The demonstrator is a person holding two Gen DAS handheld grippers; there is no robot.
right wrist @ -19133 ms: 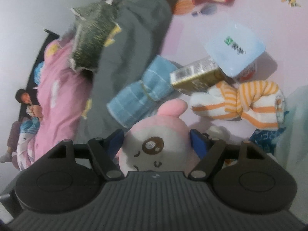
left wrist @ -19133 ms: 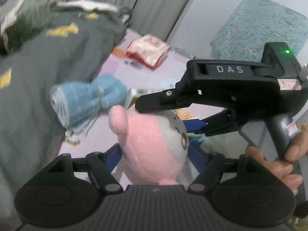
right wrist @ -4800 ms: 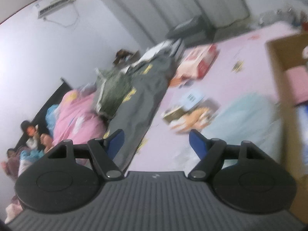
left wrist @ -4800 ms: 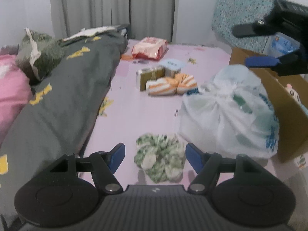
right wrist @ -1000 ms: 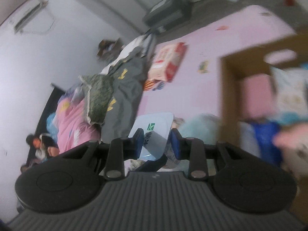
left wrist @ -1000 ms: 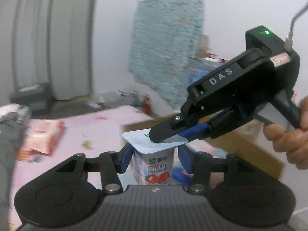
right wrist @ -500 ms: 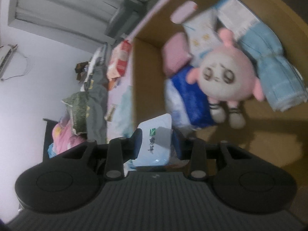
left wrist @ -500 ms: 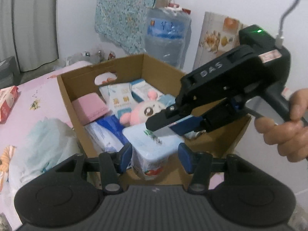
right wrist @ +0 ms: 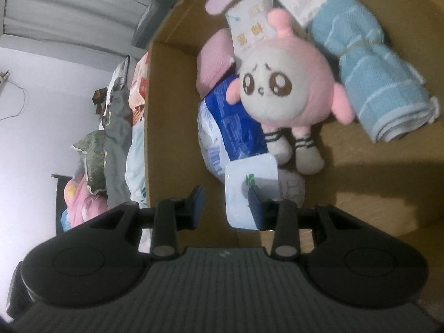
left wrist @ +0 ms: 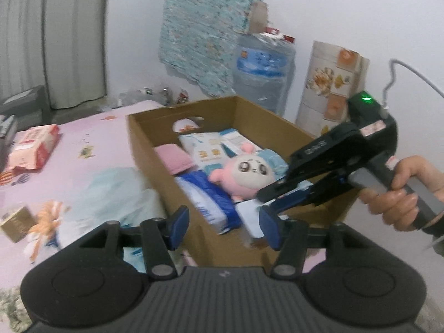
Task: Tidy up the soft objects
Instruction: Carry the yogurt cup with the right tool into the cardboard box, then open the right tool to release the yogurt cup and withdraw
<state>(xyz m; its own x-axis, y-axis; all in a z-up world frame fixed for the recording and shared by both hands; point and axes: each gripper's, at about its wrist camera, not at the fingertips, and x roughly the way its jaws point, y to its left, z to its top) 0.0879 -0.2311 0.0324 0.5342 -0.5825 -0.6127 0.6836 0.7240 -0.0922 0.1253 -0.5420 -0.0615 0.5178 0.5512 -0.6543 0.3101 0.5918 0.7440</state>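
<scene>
- Hovering over the near end of the open cardboard box [left wrist: 144, 149], the left gripper [left wrist: 224, 229] has its jaws spread; they have just been opening, and neither pad presses on anything
- The yogurt cup [left wrist: 249, 219], blurred in the left wrist view, sits inside the box by the near wall, just beside the left gripper's right finger
- The right gripper [left wrist: 263, 201], held by a hand [left wrist: 399, 191], reaches into the box from the right side
- Seen from the right wrist, its jaws [right wrist: 226, 206] stand apart; one finger overlaps the cup's foil lid [right wrist: 241, 194], the other stays clear of it, so nothing is pinched
- The pink plush toy [right wrist: 285, 91] lies face up in the box, between a blue packet [right wrist: 233, 122] and a rolled blue towel [right wrist: 371, 83]
</scene>
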